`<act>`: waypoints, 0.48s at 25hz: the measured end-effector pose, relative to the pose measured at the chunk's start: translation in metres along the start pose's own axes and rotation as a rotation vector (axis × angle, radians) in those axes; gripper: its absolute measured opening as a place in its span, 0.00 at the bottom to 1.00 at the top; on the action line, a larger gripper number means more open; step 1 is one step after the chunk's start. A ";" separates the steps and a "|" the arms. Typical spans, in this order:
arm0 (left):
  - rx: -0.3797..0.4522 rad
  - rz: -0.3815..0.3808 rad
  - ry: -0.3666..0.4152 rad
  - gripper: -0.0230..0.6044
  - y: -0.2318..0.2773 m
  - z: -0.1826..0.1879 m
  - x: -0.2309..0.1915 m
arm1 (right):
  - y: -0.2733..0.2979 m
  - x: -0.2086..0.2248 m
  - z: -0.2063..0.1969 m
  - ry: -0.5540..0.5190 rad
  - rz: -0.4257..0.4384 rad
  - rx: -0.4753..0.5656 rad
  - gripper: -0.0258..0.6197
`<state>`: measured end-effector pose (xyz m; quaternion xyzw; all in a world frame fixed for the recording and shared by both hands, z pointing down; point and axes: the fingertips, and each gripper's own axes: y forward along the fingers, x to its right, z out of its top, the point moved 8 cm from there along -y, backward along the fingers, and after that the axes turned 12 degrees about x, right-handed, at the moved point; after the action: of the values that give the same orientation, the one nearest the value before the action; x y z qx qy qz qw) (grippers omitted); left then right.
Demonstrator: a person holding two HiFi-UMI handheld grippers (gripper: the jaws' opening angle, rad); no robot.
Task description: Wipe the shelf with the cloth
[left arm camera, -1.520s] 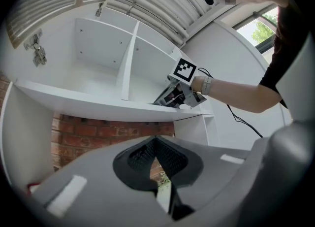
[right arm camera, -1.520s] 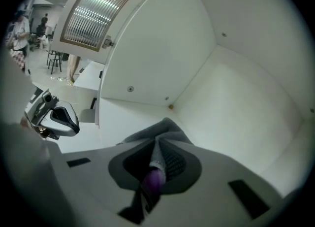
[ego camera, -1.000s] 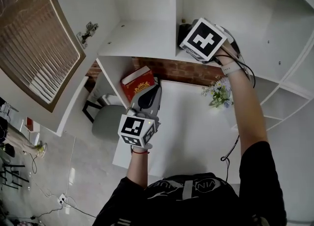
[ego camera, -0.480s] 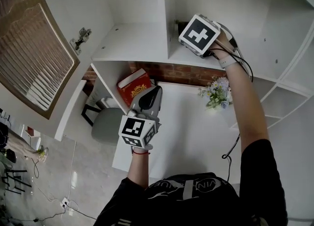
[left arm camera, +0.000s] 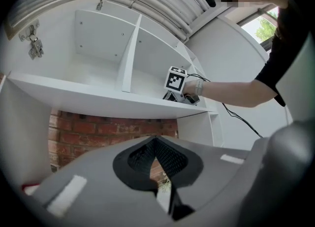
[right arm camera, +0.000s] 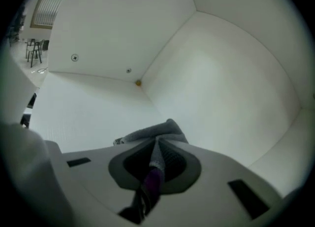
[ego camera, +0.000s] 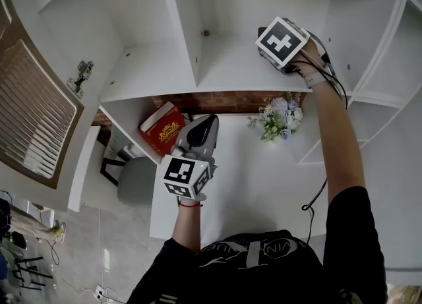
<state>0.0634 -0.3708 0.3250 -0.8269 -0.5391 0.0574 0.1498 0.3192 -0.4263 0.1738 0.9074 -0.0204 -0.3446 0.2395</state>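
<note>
Below the shelf board (ego camera: 158, 72), closest to the person, the left gripper (left arm camera: 155, 140) hangs over a white tabletop (ego camera: 250, 184) and points at the brick wall (left arm camera: 98, 132) under the board; its jaws are pressed together at the tips with nothing between them. Further in under the board, a red book (ego camera: 161, 128) leans at the left and a small bunch of flowers (ego camera: 275, 117) stands at the right. Up on the board, in the compartment to the right of the upright divider (ego camera: 181, 26), the right gripper (right arm camera: 158, 145) points down at the surface, its jaws clamped on a grey cloth (right arm camera: 147, 133) whose bunched end lies against the board just ahead of the tips. Beyond the cloth, a small brass-coloured fitting (right arm camera: 138, 82) sits in the compartment's back corner.
</note>
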 end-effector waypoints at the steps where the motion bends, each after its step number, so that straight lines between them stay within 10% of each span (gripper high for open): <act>1: 0.003 -0.013 -0.005 0.06 0.004 0.000 0.002 | -0.004 0.007 -0.009 0.010 -0.027 -0.031 0.08; 12: 0.032 -0.158 -0.060 0.06 0.043 -0.005 0.029 | -0.043 0.049 -0.077 0.161 -0.215 -0.288 0.08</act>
<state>0.1139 -0.3614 0.3188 -0.7771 -0.6059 0.0789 0.1509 0.4002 -0.3655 0.1737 0.8854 0.1453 -0.2938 0.3296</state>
